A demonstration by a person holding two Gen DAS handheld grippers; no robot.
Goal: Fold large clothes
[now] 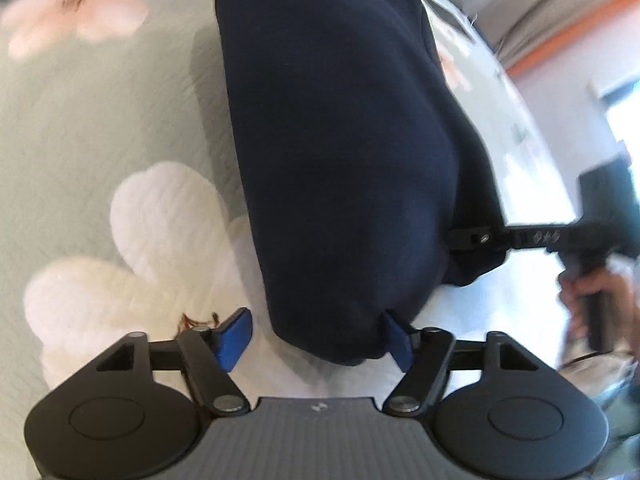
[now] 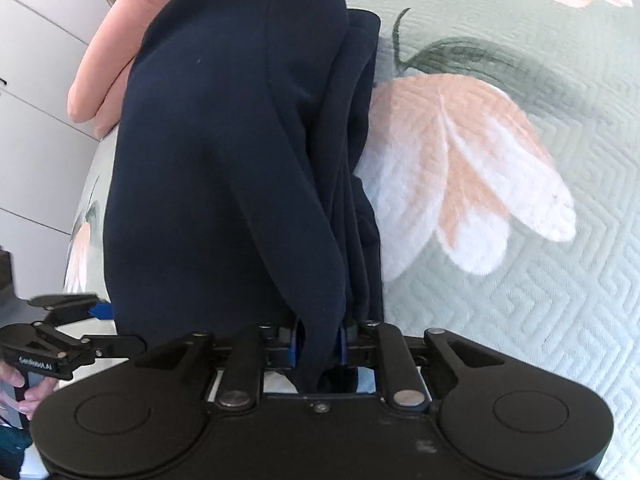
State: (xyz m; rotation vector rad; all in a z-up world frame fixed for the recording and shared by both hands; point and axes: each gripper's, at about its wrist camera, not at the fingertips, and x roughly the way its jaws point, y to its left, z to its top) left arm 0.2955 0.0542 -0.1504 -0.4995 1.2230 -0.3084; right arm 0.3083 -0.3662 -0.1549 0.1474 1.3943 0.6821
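One dark navy garment (image 1: pixel 344 152) lay lengthwise on the bedspread (image 1: pixel 100 128), bunched into a long mound with several folds showing along its right edge in the right wrist view. At the garment's near end the left gripper (image 1: pixel 316 338) stood spread: its left blue pad (image 1: pixel 234 338) was clear of the cloth, while the right blue pad (image 1: pixel 398 344) sat against the garment's hem, partly covered by it, so the cloth was released rather than pinched. At the garment's other near corner the right gripper (image 2: pixel 318 346) had a thick fold of the cloth between its two blue pads, and both pads pressed on it. A hand (image 1: pixel 592 300) held the right gripper's handle beside the garment. The bedspread under the garment was pale green, quilted, with large white and peach flowers (image 2: pixel 460 168). Beyond the garment's far end a pink pillow (image 2: pixel 100 80) rested.
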